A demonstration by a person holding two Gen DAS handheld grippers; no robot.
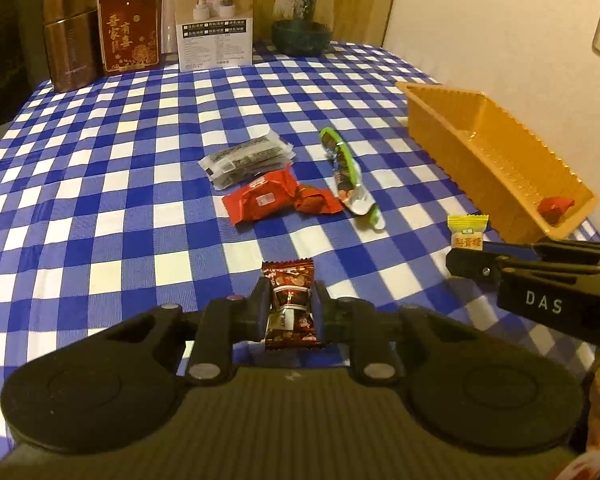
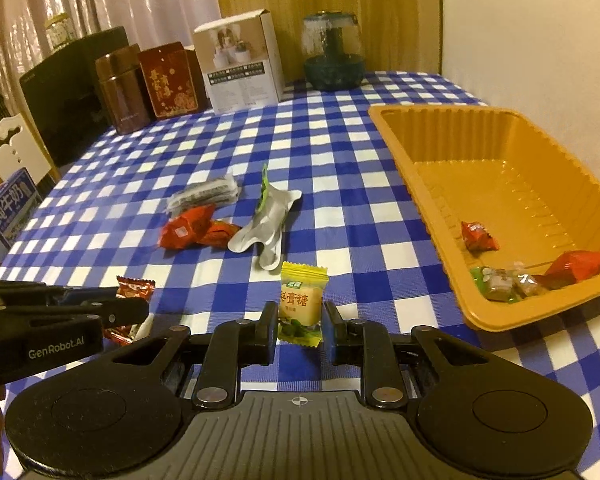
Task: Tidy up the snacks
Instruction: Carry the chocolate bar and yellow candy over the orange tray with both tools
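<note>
1. While the left tool (image 1: 291,314) is clenched on a dark brown candy (image 1: 289,304), the wrapper's long axis runs straight away from the camera, its crimped end pointing toward the far edge of the surface (image 1: 100,200).
2. That candy is glossy, with red and white print (the lettering is too small to read), and it sits squarely between the pads, sticking out past the fingertips.
3. The right tool (image 2: 300,326) grasps a yellow candy (image 2: 301,304), likewise upright along the fingers, serrated end forward.
4. Its wrapper is yellow with green at the near end and bears dark characters.
5. An orange tray (image 2: 420,200) sits near the right edge of the surface, with several wrapped snacks (image 2: 500,282) in its near corner.
6. Two red packets (image 1: 276,200), a clear packet with dark contents (image 1: 246,160) and a green-and-silver pouch (image 1: 350,176) lie mid-surface, well ahead of both tools.
</note>
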